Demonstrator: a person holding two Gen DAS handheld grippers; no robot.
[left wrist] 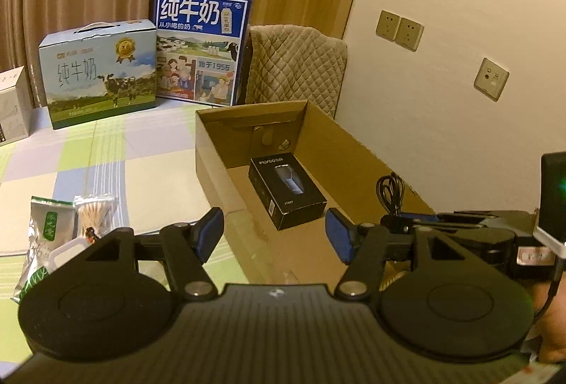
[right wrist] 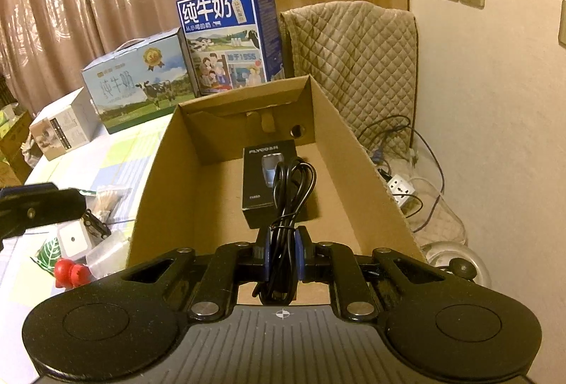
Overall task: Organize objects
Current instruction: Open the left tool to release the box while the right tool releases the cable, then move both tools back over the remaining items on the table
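Left wrist view: the left claw (left wrist: pixel 274 235) stands partly open with nothing between its blue pads, at lower centre of the frame over the near edge of the cardboard box (left wrist: pixel 215 168). A black shaver box (left wrist: pixel 286 189) lies flat on the box floor at centre. At right, the right claw (left wrist: pixel 399 219) pinches a coiled black cable (left wrist: pixel 389 189) — its loops stick up above the box. Small packets (left wrist: pixel 46 235) lie on the checked tabletop (left wrist: pixel 106 164) at lower left.

Right wrist view: the right claw (right wrist: pixel 282 256) is clamped tight on the black cable (right wrist: pixel 293 193), low at centre, over the cardboard box (right wrist: pixel 166 179) — the shaver box (right wrist: pixel 261 172) sits just beyond. Two milk cartons (right wrist: pixel 226 41) stand behind, upper centre.
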